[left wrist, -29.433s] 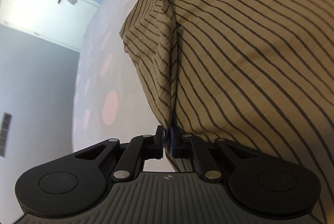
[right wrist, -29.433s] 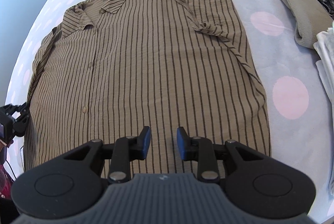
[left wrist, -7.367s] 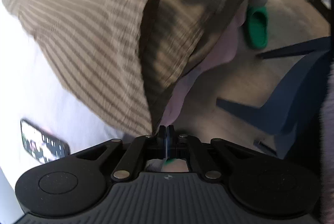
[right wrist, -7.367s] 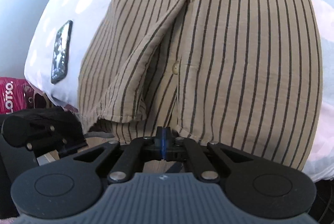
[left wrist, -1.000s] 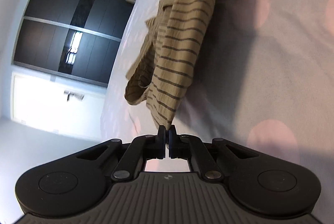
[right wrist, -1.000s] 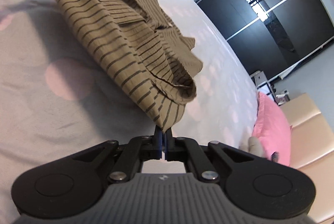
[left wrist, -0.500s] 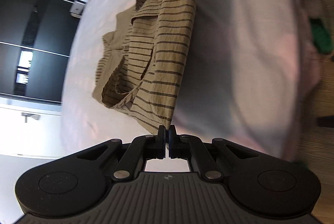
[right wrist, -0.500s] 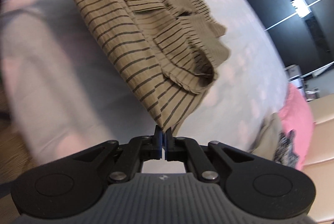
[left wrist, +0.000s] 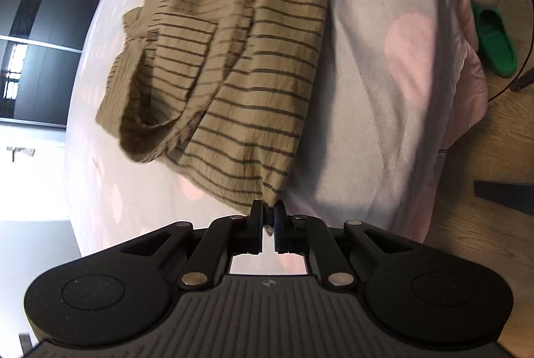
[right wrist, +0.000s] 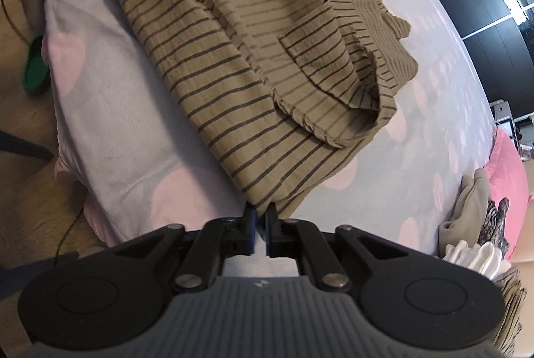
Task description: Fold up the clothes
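The left gripper [left wrist: 268,214] points along the bed, its two fingers pinched on a corner of the tan striped shirt [left wrist: 233,57]. The right gripper [right wrist: 259,215] is likewise closed on the shirt's [right wrist: 253,34] opposite corner, with the fabric fanning away from both sets of tips. The shirt lies in a loosely folded heap on the grey duvet with pink dots [left wrist: 383,91], near the bed's edge.

Half a second ago the duvet and floor were blurred and the shirt sat further off; now it fills more of each view and the picture is sharp. A second ago it hung bunched above the bedding.

The shirt's far end is cut off at the top of the left view. Folded clothes [right wrist: 477,224] at the right edge are partly hidden by the gripper body.
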`<action>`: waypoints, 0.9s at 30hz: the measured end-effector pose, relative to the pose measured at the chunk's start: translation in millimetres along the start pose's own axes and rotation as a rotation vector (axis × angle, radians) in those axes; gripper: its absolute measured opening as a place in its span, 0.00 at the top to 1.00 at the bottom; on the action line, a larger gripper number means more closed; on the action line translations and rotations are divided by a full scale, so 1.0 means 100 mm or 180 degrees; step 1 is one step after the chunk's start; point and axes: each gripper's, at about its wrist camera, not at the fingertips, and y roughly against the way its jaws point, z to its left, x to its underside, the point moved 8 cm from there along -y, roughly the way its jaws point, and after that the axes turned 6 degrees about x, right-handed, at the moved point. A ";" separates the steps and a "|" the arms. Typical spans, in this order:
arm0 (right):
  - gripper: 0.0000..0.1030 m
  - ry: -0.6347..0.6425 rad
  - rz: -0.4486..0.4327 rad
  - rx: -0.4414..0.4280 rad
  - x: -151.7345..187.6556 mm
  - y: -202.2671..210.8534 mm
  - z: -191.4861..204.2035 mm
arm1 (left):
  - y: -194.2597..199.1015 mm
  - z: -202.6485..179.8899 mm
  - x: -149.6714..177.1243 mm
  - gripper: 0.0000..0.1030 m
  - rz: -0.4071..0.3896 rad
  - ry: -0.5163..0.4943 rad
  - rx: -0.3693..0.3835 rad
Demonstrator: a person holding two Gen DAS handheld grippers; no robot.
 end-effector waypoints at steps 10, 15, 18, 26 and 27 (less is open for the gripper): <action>0.91 -0.0795 -0.0497 -0.0008 -0.30 0.40 -0.05 | 0.41 0.06 -0.37 0.85 -0.0571 0.1028 0.0275; 0.92 -0.0995 -0.0650 0.0007 -0.60 0.34 0.14 | 0.32 0.10 -0.55 0.85 -0.0682 0.1260 0.0087; 0.92 -0.1073 -0.0640 -0.0068 -0.69 0.25 0.15 | 0.13 0.17 -0.52 0.86 -0.0589 0.1521 0.0242; 0.91 -0.1215 -0.0433 -0.0271 -0.71 -0.09 0.21 | -0.18 0.08 -0.47 0.87 -0.0411 0.1723 0.0454; 0.91 -0.1214 -0.0414 -0.0325 -0.71 -0.12 0.23 | -0.22 0.08 -0.49 0.87 -0.0418 0.1751 0.0445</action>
